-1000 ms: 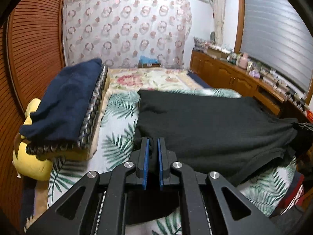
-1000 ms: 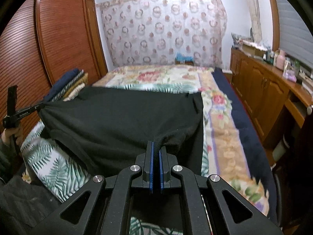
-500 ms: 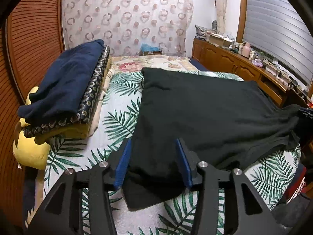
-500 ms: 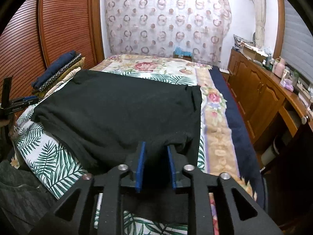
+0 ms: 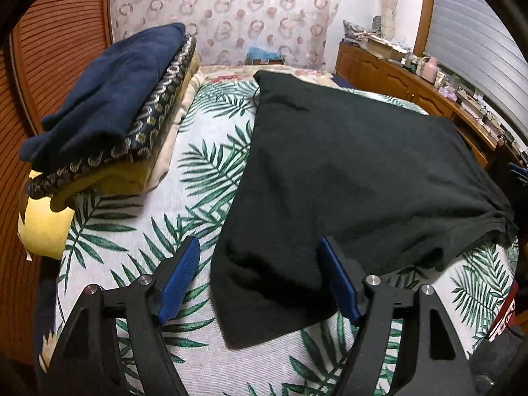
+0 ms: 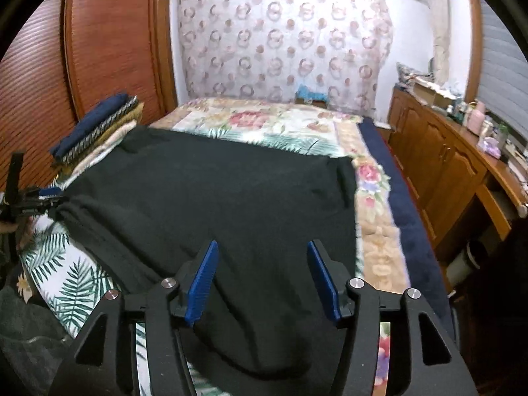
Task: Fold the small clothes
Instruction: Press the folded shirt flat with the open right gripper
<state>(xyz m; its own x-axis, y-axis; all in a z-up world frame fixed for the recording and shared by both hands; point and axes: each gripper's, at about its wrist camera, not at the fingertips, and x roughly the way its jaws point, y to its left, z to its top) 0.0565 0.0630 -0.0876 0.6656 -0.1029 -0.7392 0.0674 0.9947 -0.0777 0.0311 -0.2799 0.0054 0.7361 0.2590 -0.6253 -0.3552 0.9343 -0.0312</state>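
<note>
Over on the far left there's a stack of folded clothes (image 5: 109, 125) with a navy piece on top, sitting on a yellow cushion (image 5: 43, 227) right against the wooden wardrobe doors (image 6: 109, 49). Next to that, the palm-leaf bedspread (image 5: 198, 171) shows bare for a strip, then the black garment (image 5: 346, 171) lies spread flat across the bed, its near-left corner hanging loose toward the camera. The left gripper (image 5: 260, 280) hovers over that corner with its blue pads wide apart, nothing in them. In the other view the right gripper (image 6: 264, 277) is also spread wide, empty, above the garment's near edge. Further right is the floral bedcover (image 6: 373, 198), then the wooden cabinets (image 6: 439, 165) under the window.
</note>
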